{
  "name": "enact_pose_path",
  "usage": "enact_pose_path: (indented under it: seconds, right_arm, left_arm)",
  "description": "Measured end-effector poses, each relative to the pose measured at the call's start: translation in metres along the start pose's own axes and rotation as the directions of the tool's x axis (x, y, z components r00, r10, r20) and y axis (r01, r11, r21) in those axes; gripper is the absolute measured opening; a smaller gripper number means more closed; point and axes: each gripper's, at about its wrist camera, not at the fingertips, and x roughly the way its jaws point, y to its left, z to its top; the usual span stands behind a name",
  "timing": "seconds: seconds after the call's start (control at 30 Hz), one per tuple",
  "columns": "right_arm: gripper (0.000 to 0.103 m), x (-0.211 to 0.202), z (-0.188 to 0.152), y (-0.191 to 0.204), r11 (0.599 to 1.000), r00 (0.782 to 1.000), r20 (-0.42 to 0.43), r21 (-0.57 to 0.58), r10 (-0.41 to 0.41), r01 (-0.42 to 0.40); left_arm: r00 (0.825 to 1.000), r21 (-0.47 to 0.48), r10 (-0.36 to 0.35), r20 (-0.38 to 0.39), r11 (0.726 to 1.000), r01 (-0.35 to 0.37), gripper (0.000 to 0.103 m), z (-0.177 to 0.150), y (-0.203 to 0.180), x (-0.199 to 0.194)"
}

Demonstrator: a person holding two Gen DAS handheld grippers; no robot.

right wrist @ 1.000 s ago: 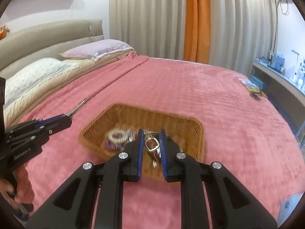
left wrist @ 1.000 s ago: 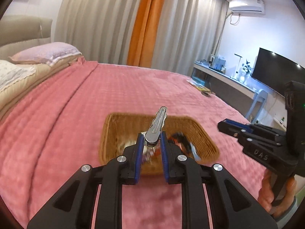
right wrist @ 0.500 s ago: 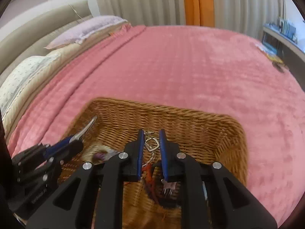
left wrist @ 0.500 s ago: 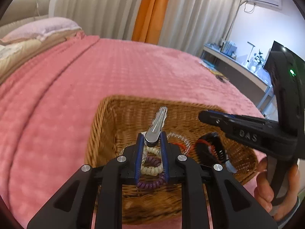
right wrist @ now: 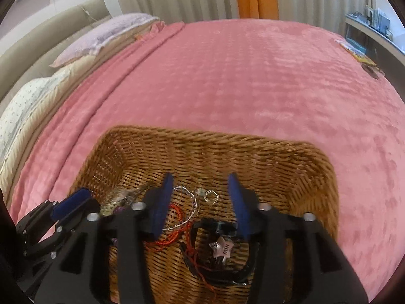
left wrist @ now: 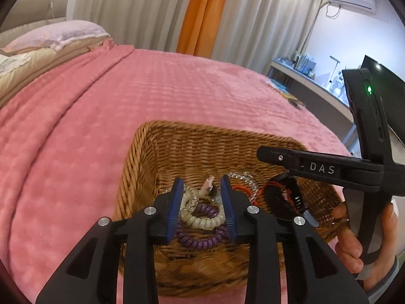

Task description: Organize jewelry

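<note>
Two grippers hang over the basket point(left wrist: 141, 157) on the pink bed point(left wrist: 76, 131), both with jaws spread wide and gripping nothing. Under the left gripper point(left wrist: 201, 190) lie the coil hair ties point(left wrist: 200, 221) and a metal clip point(left wrist: 208, 186). At three o'clock, the right gripper point(right wrist: 201, 186) sits above a silver chain point(right wrist: 193, 201), red cord point(right wrist: 174, 230) and a star charm point(right wrist: 222, 249).
</note>
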Motion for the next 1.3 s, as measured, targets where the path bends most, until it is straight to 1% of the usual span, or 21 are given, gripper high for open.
enact_pose_path:
  seconds: [0.03,0.1,0.17,0.2,0.3,0.33,0.4,0.43,0.53,0.57,0.6,0.67,0.73,0.77,0.9,1.0,1.07,1.13,1.2,1.23,1.3]
  right_arm:
    - [0.044,-0.006,-0.002,0.0,1.0,1.0,0.009,0.002,0.006,-0.006]
    - [0.044,-0.023,-0.006,0.001,1.0,0.999,0.03,0.004,0.02,-0.02]
    - [0.044,-0.045,-0.011,0.004,1.0,0.998,0.064,-0.006,0.023,-0.023]
    - [0.044,-0.057,-0.013,0.006,1.0,0.996,0.083,-0.012,0.023,-0.022]
    - [0.047,-0.1,-0.024,0.011,1.0,0.986,0.165,-0.023,0.014,-0.01]
    - [0.049,-0.113,-0.029,0.013,0.999,0.982,0.189,-0.032,0.02,-0.014]
    - [0.049,-0.14,-0.042,0.019,0.999,0.97,0.244,-0.047,0.015,-0.003]
    - [0.05,-0.151,-0.049,0.021,0.999,0.964,0.266,-0.054,0.007,0.007]
    - [0.057,-0.177,-0.073,0.031,0.996,0.94,0.34,-0.074,-0.02,0.048]
    - [0.061,-0.184,-0.086,0.036,0.994,0.929,0.369,-0.082,-0.036,0.071]
    - [0.063,-0.188,-0.095,0.039,0.992,0.92,0.389,-0.09,-0.047,0.089]
    - [0.067,-0.193,-0.118,0.047,0.985,0.9,0.43,-0.107,-0.074,0.132]
    - [0.069,-0.192,-0.136,0.05,0.982,0.89,0.448,-0.112,-0.084,0.149]
    - [0.069,-0.189,-0.146,0.052,0.982,0.889,0.449,-0.11,-0.088,0.152]
    - [0.07,-0.176,-0.175,0.055,0.98,0.887,0.449,-0.105,-0.106,0.17]
    - [0.07,-0.167,-0.189,0.056,0.976,0.881,0.461,-0.12,-0.107,0.182]
    - [0.07,-0.164,-0.195,0.053,0.978,0.873,0.478,-0.121,-0.093,0.17]
    - [0.07,-0.158,-0.202,0.05,0.978,0.869,0.484,-0.109,-0.104,0.178]
    - [0.07,-0.149,-0.203,0.045,0.98,0.883,0.456,-0.101,-0.108,0.173]
    - [0.07,-0.148,-0.203,0.044,0.981,0.886,0.452,-0.097,-0.106,0.167]
    - [0.07,-0.148,-0.204,0.042,0.983,0.883,0.459,-0.091,-0.103,0.162]
  left_arm:
    - [1.0,-0.002,-0.003,0.01,1.0,0.003,0.032,0.0,0.0,-0.005]
    - [0.999,-0.009,-0.013,0.039,1.0,0.014,0.039,0.002,-0.001,-0.017]
    - [0.996,-0.015,-0.029,0.081,0.999,0.03,0.04,0.004,-0.003,-0.036]
    - [0.994,-0.014,-0.035,0.101,0.999,0.037,0.042,0.006,-0.004,-0.046]
    - [0.981,0.002,-0.041,0.19,0.999,0.042,0.049,0.007,-0.011,-0.088]
    - [0.976,0.009,-0.041,0.216,0.999,0.04,0.05,0.006,-0.014,-0.102]
    - [0.966,0.016,-0.038,0.254,0.999,0.035,0.06,0.003,-0.019,-0.123]
    - [0.96,0.02,-0.035,0.278,0.999,0.03,0.062,0.0,-0.022,-0.136]
    - [0.945,0.032,-0.016,0.327,0.999,0.006,0.068,-0.014,-0.031,-0.164]
    - [0.941,0.036,-0.004,0.337,0.999,-0.009,0.073,-0.019,-0.034,-0.171]
    - [0.938,0.037,0.012,0.347,0.999,-0.026,0.082,-0.024,-0.036,-0.175]
    - [0.923,0.037,0.073,0.378,0.995,-0.094,0.091,-0.041,-0.043,-0.184]
    - [0.912,0.042,0.125,0.39,0.987,-0.153,0.092,-0.057,-0.048,-0.187]
    - [0.91,0.045,0.15,0.387,0.982,-0.181,0.092,-0.066,-0.049,-0.186]
    - [0.908,0.057,0.21,0.363,0.967,-0.246,0.092,-0.093,-0.053,-0.173]
    - [0.897,0.057,0.253,0.363,0.955,-0.292,0.092,-0.108,-0.055,-0.162]
    - [0.891,0.046,0.266,0.367,0.952,-0.303,0.092,-0.113,-0.052,-0.158]
    - [0.883,0.022,0.283,0.374,0.949,-0.313,0.092,-0.117,-0.047,-0.155]
    - [0.89,0.002,0.291,0.352,0.95,-0.311,0.092,-0.12,-0.04,-0.15]
    - [0.894,-0.005,0.292,0.34,0.951,-0.309,0.092,-0.12,-0.038,-0.147]
    - [0.894,-0.015,0.289,0.341,0.953,-0.303,0.092,-0.121,-0.035,-0.148]
